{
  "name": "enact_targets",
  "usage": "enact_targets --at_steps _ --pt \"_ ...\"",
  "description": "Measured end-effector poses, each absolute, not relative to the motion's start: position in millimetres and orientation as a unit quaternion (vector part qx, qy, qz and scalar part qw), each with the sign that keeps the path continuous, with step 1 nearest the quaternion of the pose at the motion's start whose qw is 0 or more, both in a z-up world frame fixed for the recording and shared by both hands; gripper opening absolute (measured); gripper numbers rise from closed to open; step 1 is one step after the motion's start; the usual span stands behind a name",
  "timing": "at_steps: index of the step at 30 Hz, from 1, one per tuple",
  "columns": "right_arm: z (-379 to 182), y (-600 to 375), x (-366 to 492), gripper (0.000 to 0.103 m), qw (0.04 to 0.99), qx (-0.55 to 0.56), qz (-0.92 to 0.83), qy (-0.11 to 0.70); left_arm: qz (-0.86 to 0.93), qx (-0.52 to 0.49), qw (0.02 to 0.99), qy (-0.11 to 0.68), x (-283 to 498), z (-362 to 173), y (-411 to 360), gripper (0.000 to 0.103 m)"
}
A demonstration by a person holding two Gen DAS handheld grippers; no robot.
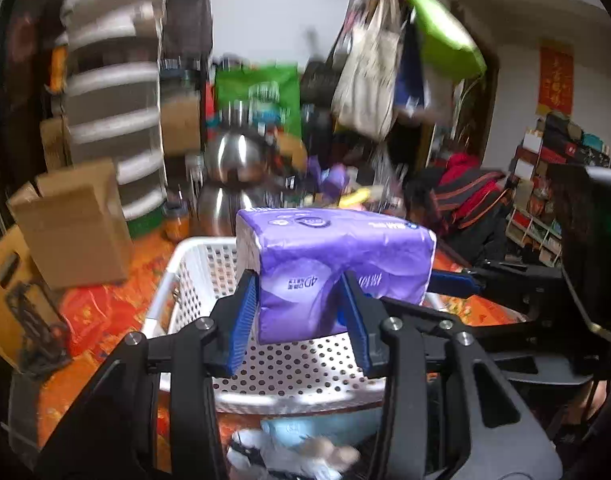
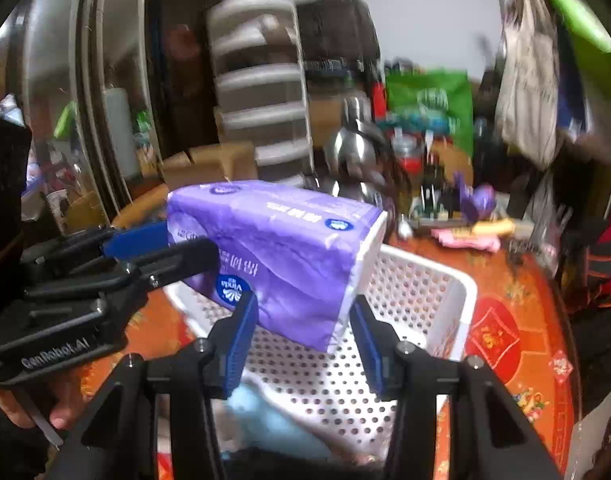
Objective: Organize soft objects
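Two claws on one purple tissue pack (image 1: 337, 268): left gripper (image 1: 299, 316) squeezes one end, pack dented between pads; right gripper (image 2: 303, 332) narrow around other end, firm contact unclear. Pack held in air just ahead of both claws, over white perforated basket (image 1: 185, 276). Basket floor below looks bare, so pack not yet placed. Light-blue soft item (image 1: 325, 428) beneath claws, outside basket, likely left to sort.

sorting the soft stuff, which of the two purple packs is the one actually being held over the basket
The large purple tissue pack, which both grippers clamp above the white basket. The other, smaller purple pack lies far back among the table clutter, untouched.
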State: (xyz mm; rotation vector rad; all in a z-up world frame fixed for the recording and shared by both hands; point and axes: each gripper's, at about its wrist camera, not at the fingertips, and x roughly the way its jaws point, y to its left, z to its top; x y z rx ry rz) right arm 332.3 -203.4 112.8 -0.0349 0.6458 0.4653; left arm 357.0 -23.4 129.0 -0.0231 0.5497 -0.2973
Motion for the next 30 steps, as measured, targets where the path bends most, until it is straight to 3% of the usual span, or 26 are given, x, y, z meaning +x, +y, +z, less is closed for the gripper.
enact_targets --at_steps 6,16,18,20,23,30 --pt "66.0 -202.2 388.7 0.047 0.891 -0.006 0.215 0.4 -0.137 -0.033 0.922 0.362 426.1 83.9 -27.3 0.039" --pt "48.6 -203.4 417.3 0.047 0.889 -0.022 0.176 0.422 -0.13 -0.116 0.891 0.42 464.5 39.2 -17.0 0.046" --pt "55.5 -208.6 411.5 0.048 0.897 -0.026 0.162 0.411 -0.117 -0.114 0.896 0.413 456.2 41.3 -8.4 0.062" --pt "65.9 -219.1 403.7 0.058 0.906 -0.018 0.154 0.395 -0.11 -0.106 0.906 0.396 445.1 50.5 -1.5 0.07" --pt "81.6 -238.8 388.1 0.068 0.915 0.018 0.154 0.372 -0.108 -0.091 0.918 0.37 419.9 64.8 7.2 0.074" --pt "91.1 -258.4 296.0 0.077 0.933 0.042 0.155 0.321 -0.102 -0.062 0.934 0.336 304.3 74.2 20.6 0.082"
